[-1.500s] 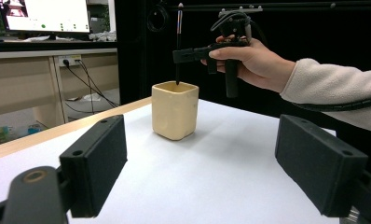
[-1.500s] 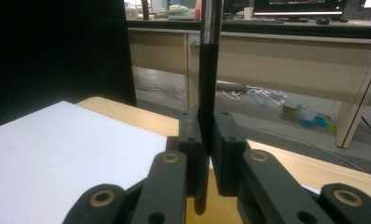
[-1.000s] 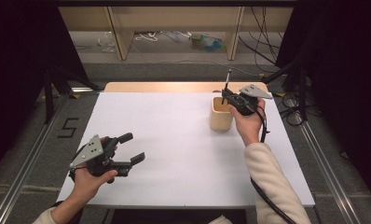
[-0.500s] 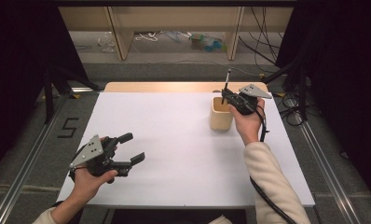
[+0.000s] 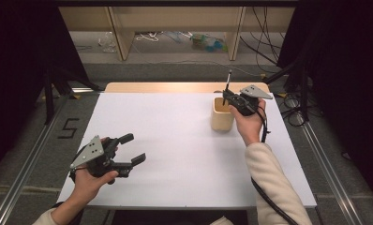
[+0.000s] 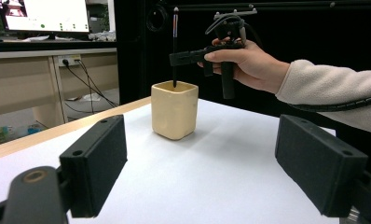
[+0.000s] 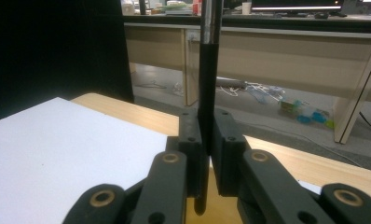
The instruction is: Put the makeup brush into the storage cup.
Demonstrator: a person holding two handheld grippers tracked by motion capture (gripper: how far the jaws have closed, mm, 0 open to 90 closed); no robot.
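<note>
The right gripper (image 5: 229, 99), fingers clamped on an upright pen (image 6: 175, 44), holds its tip over the cream cup (image 5: 222, 114) for insertion; the left gripper (image 5: 132, 149) rests wide open and empty above the counter (image 5: 175, 136).

White table top (image 5: 175, 140) | wooden desk legs (image 5: 119, 35) behind | cables (image 5: 152, 36) and bottles (image 5: 208, 43) on the floor | monitor (image 6: 46, 16)

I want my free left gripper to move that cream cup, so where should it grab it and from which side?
Judging by its shape, grip the cup across two flat opposite walls, mid-height, coming level from the near side. It is square and upright; the pen held by the right gripper stands over its mouth, so coming from above looks blocked.
</note>
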